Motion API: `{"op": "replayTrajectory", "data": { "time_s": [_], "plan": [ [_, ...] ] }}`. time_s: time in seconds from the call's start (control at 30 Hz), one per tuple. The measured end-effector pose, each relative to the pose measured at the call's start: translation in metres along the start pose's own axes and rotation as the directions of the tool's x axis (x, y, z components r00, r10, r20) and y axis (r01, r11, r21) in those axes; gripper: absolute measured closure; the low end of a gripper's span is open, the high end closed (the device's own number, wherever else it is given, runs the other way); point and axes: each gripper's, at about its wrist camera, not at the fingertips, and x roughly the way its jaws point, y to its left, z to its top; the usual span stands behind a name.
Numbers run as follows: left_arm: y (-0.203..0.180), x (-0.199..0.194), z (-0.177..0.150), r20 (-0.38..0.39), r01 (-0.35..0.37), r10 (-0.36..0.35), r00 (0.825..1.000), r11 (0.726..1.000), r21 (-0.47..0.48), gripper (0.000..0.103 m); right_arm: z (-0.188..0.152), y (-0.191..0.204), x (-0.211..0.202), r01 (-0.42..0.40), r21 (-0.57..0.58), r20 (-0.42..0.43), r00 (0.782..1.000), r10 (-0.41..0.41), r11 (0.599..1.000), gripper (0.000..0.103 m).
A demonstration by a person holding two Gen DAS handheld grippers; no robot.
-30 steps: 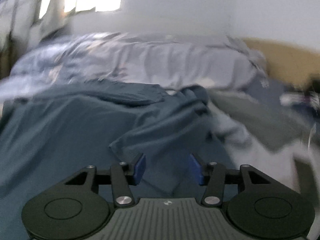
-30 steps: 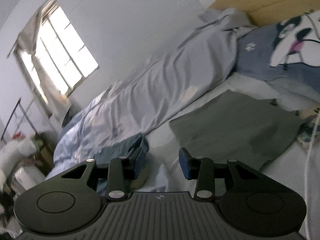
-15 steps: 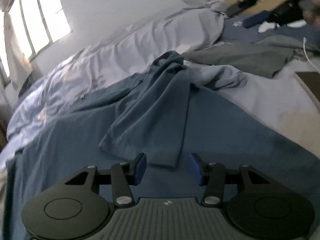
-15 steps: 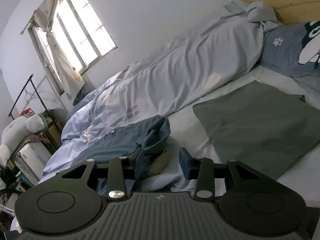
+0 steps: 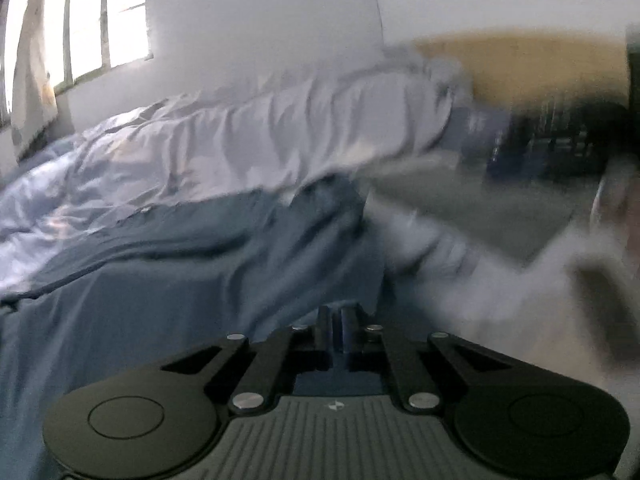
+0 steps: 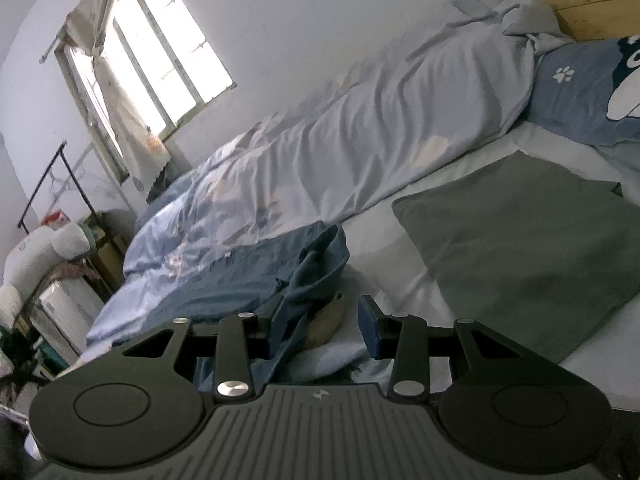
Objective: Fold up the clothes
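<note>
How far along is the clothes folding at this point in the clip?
Done: the grey garment lies flat as a neat rectangle on the bed. In hand: the left claw has just closed and looks pinched on the blue garment, though blur hides the exact contact. The right claw is open over its bunched collar end. Left: the blue garment is mostly spread out, with no finished fold visible.

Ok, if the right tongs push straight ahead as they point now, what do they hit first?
Most likely the crumpled blue garment lying just past the open right tongs, with a tan scrap of cloth among its folds; depth is hard to judge.
</note>
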Motion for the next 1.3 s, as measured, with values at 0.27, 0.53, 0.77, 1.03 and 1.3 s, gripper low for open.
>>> {"op": "replayTrajectory", "data": {
  "time_s": [0.27,0.53,0.77,1.03,1.3],
  "plan": [
    [-0.031,-0.005,0.02,-0.01,0.141,-0.141,0.99,0.983,0.122,0.1,0.0,-0.004,-0.002,0.013,0.02,0.006,1.0,-0.013,1.0,0.062],
    [-0.1,0.042,-0.024,-0.174,0.198,-0.148,0.974,0.926,0.322,0.089,0.008,-0.018,-0.014,0.047,0.064,0.056,0.997,-0.051,0.997,0.062],
    [-0.133,0.04,-0.035,-0.131,0.127,-0.067,0.989,0.836,0.535,0.058,0.013,-0.029,-0.02,0.054,0.104,0.083,0.995,-0.062,0.993,0.062],
    [-0.142,0.045,-0.055,-0.133,0.088,-0.003,0.991,0.767,0.635,0.054,0.013,-0.031,-0.023,0.044,0.116,0.095,0.994,-0.055,0.992,0.062],
    [-0.135,0.057,-0.052,-0.168,0.128,-0.034,0.985,0.797,0.591,0.097,0.014,-0.035,-0.027,0.049,0.129,0.101,0.993,-0.062,0.99,0.062]
  ]
}}
